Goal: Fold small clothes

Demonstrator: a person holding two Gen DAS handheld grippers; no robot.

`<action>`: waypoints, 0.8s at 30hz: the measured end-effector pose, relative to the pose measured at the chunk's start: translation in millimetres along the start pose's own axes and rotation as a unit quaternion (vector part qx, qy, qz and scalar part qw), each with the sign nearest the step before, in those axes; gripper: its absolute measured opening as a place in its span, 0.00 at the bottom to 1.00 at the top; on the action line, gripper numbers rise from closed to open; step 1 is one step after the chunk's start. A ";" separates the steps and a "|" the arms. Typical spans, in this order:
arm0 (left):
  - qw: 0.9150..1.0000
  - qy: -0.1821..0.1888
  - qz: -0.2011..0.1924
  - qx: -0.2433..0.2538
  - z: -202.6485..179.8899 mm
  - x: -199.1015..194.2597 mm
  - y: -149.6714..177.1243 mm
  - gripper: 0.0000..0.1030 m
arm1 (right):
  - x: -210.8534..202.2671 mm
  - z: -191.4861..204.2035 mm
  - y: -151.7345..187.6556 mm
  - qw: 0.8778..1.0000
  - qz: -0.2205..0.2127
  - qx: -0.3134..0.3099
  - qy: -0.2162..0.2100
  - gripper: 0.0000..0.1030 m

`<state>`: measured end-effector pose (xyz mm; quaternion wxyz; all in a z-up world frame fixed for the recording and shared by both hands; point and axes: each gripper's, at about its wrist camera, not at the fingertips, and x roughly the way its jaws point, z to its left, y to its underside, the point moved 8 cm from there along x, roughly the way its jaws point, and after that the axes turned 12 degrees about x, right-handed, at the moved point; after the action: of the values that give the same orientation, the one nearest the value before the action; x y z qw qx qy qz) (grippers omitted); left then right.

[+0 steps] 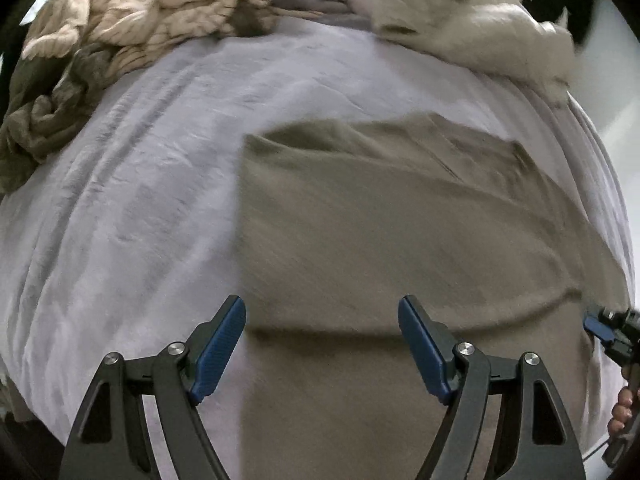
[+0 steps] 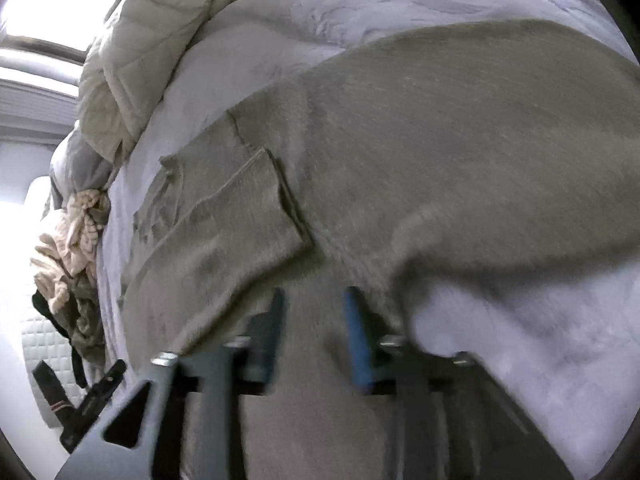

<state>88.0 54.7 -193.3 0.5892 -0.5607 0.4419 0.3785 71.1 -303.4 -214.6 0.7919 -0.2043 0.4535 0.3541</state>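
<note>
While spread below | olive garment (image 1: 380, 220) | left claw (image 1: 322, 344) wide | right claw (image 2: 316, 340) half-open

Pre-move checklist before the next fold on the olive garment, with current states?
1. Left gripper open above the olive garment: ok.
2. Right gripper holding cloth: cannot tell, view blurred; fingers apart.
3. Garment lying flat on the grey blanket: not ok, sleeve doubled over and the near edge bunched.
4. Beige striped clothes apart from the garment: ok.
5. White quilt off the garment: ok.
6. Views sharp enough to aim: not ok, motion blur.
</note>
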 end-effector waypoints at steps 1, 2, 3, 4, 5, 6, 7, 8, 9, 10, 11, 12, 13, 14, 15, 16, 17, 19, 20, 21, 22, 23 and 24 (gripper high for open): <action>1.000 0.005 0.004 0.005 -10.1 -1.4 2.5 0.76 | -4.9 -1.4 2.9 1.000 0.002 0.003 -0.009 0.58; 1.000 0.013 0.009 0.012 -23.5 -2.5 5.5 0.76 | -9.8 -3.2 5.9 1.000 0.003 0.005 -0.014 0.60; 0.999 0.020 0.014 0.020 -37.1 -3.4 8.4 0.76 | -14.0 -5.9 8.5 1.000 0.004 0.007 -0.014 0.60; 0.999 0.023 0.018 0.027 -47.3 -4.5 10.7 0.77 | -17.7 -8.3 11.1 1.000 0.006 0.009 -0.014 0.60; 0.999 0.028 0.024 0.038 -60.8 -4.6 13.4 0.76 | -21.3 -11.3 13.5 1.000 0.007 0.012 -0.017 0.60; 0.998 0.030 0.028 0.045 -69.1 -5.4 15.8 0.76 | -24.2 -14.6 14.9 1.000 0.008 0.016 -0.018 0.61; 0.997 0.034 0.036 0.057 -83.2 -5.5 19.0 0.76 | -27.4 -19.0 16.1 1.000 0.007 0.023 -0.018 0.61; 0.997 0.036 0.041 0.063 -91.9 -6.1 21.5 0.77 | -30.7 -23.9 16.9 0.999 0.005 0.029 -0.019 0.61; 0.996 0.039 0.045 0.069 -100.2 -6.8 23.3 0.77 | -35.1 -30.9 17.5 0.999 0.003 0.037 -0.022 0.61; 0.995 0.042 0.048 0.075 -108.8 -7.4 25.0 0.76 | -37.2 -34.8 17.6 0.999 0.002 0.043 -0.022 0.61; 0.994 0.044 0.051 0.081 -117.4 -8.5 26.5 0.77 | -40.6 -40.7 17.5 0.999 -0.001 0.049 -0.023 0.61; 0.994 0.045 0.052 0.085 -123.9 -9.4 27.5 0.77 | -44.2 -47.3 17.2 0.998 -0.004 0.056 -0.023 0.61; 0.994 0.046 0.054 0.089 -130.6 -9.8 28.6 0.76 | -46.5 -51.7 16.9 0.998 -0.006 0.061 -0.023 0.61; 0.993 0.046 0.057 0.094 -137.7 -9.7 29.7 0.76 | -50.0 -59.2 16.1 0.997 -0.007 0.069 -0.025 0.61; 0.992 0.047 0.060 0.097 -142.1 -9.1 30.1 0.77 | -52.8 -65.1 15.2 0.997 -0.007 0.075 -0.027 0.61; 0.992 0.047 0.063 0.102 -147.6 -8.2 31.0 0.77 | -55.3 -71.0 14.1 0.996 -0.008 0.082 -0.028 0.61; 0.991 0.047 0.067 0.107 -153.1 -7.3 32.0 0.77 | -57.8 -77.0 12.5 0.996 -0.010 0.089 -0.028 0.61; 0.989 0.045 0.072 0.118 -162.2 -6.0 33.2 0.77 | -63.0 -87.8 9.0 0.995 -0.016 0.099 -0.028 0.61; 0.988 0.044 0.073 0.125 -167.7 -5.0 33.7 0.77 | -65.9 -93.1 7.0 0.994 -0.020 0.105 -0.030 0.61; 0.988 0.044 0.075 0.129 -171.4 -3.9 33.5 0.77 | -68.2 -97.2 5.2 0.993 -0.023 0.109 -0.033 0.61; 0.987 0.043 0.076 0.132 -176.3 -3.0 34.0 0.77 | -70.4 -101.2 3.1 0.992 -0.025 0.115 -0.037 0.61; 0.987 0.042 0.078 0.134 -180.4 -2.2 34.3 0.77 | -73.0 -105.9 0.2 0.992 -0.027 0.119 -0.041 0.61; 0.987 0.042 0.079 0.135 -185.5 -2.1 35.1 0.77 | -74.4 -108.8 -2.2 0.991 -0.029 0.122 -0.044 0.61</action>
<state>36.4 -126.8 -199.2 0.6089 -0.4547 0.5563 0.3363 -14.8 -403.0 -205.3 0.8402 -0.1032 0.4518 0.2817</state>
